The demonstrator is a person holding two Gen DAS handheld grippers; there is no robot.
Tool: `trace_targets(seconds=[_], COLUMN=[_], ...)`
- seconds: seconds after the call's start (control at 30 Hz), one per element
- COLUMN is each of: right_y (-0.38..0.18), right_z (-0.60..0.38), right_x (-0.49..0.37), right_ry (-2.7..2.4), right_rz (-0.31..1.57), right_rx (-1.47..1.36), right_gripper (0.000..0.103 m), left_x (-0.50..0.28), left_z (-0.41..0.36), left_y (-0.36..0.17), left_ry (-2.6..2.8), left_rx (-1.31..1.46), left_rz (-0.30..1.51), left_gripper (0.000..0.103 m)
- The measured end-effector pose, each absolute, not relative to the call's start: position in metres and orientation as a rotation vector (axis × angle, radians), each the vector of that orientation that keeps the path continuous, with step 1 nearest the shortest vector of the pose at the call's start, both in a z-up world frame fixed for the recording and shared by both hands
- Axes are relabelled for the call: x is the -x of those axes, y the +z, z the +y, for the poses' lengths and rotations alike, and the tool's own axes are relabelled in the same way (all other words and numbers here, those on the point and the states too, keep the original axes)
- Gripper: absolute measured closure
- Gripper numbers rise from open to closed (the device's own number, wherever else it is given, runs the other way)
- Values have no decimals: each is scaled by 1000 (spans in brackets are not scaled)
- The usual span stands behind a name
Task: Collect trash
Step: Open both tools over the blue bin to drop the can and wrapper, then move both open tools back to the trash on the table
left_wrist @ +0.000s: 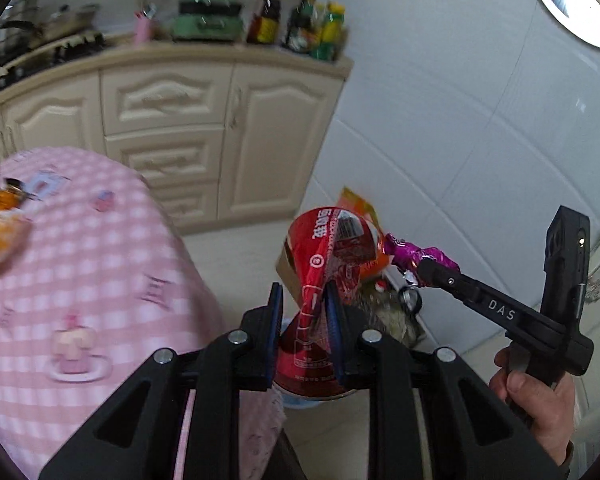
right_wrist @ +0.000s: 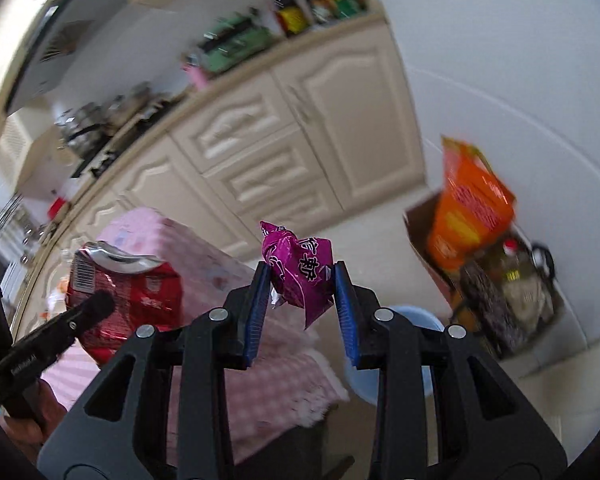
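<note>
A crumpled red snack packet (left_wrist: 328, 248) with a silver inside sticks up between the blue pads of my left gripper (left_wrist: 304, 308), which is shut on it. My right gripper (right_wrist: 300, 280) is shut on a small magenta candy wrapper (right_wrist: 300, 272). In the left wrist view the right gripper (left_wrist: 428, 268) reaches in from the right with the magenta wrapper (left_wrist: 416, 254) at its tip, a hand (left_wrist: 540, 400) on its handle. From the right wrist camera the left gripper (right_wrist: 96, 304) shows at the left with the red packet (right_wrist: 132, 288). Both hang past the table's edge, above a light blue bin (right_wrist: 362, 380).
A table with a pink checked cloth (left_wrist: 80, 280) carries orange peel (left_wrist: 0, 232) at its left. On the floor by the white tiled wall, a cardboard box (right_wrist: 424, 232) holds an orange packet (right_wrist: 468, 208) and bottles. Cream kitchen cabinets (left_wrist: 180, 120) stand behind.
</note>
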State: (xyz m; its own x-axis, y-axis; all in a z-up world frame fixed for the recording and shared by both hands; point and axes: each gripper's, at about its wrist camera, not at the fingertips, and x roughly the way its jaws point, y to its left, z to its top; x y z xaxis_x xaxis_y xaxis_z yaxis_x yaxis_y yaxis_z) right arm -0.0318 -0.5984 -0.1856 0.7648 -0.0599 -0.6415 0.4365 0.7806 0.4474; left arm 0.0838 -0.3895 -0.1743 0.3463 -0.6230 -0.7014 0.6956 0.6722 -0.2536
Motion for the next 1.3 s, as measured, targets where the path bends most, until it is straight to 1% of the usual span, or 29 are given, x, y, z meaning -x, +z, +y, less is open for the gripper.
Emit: trace_targets(seconds=[0.23,0.43,0.47,0.5,0.53,0.57,0.6,0.63,0.67,0.77,0.83,1.03,1.3], right_y=[-268,-317,-322,-326,-330,-332,-334,-335,-336,-333,-329,-306,-263], right_z=[-637,-652,-654,-656,-658,-660,-661,-662,-662,-662,-661,-656,-639], right_x=[24,11,11,11,12,14,15,17,18,22,25,36,37], right_ry=[-331,-334,-345,-355,-365,-372,-377,-384,-390,-400,-412,-439,-442], right_rz=[764,833,839,840,841,839,836,835,832,829,825,794,749], right_rx=[-779,-872,-883,-889,-895,-905,-913,-921,-920,-916,-904,-871,-801], right_gripper=[71,70,67,50,41,38,31,25,24,11,8,6,6], left_x=[-102,-114,-116,-117,-119,-121,-122,-122,-123,-119,-116,-106,-91], left_z=[-466,-495,-500,-503,-506,-508,-509,-510,-510,-507,-504,-493,-469], left_y=[-265,-319,-327,-331,-335,-337,-338,-338,-338,-333,-327,-300,-249], left_ry=[-847,-805,-799,-796,-793,-781,-776,-772,-758,-745,-740,-743,-764], left_rx=[-193,-248,-254,-259,-267,-287,-296,-300,-306,-301,-292,-275,-240], left_rz=[1072,1174,1196,1210,1209,1206,1208,1209,1201,1203,1198,1124,1012], left_gripper=[83,82,82,81,79,65,54,34,30,29,29,26,25])
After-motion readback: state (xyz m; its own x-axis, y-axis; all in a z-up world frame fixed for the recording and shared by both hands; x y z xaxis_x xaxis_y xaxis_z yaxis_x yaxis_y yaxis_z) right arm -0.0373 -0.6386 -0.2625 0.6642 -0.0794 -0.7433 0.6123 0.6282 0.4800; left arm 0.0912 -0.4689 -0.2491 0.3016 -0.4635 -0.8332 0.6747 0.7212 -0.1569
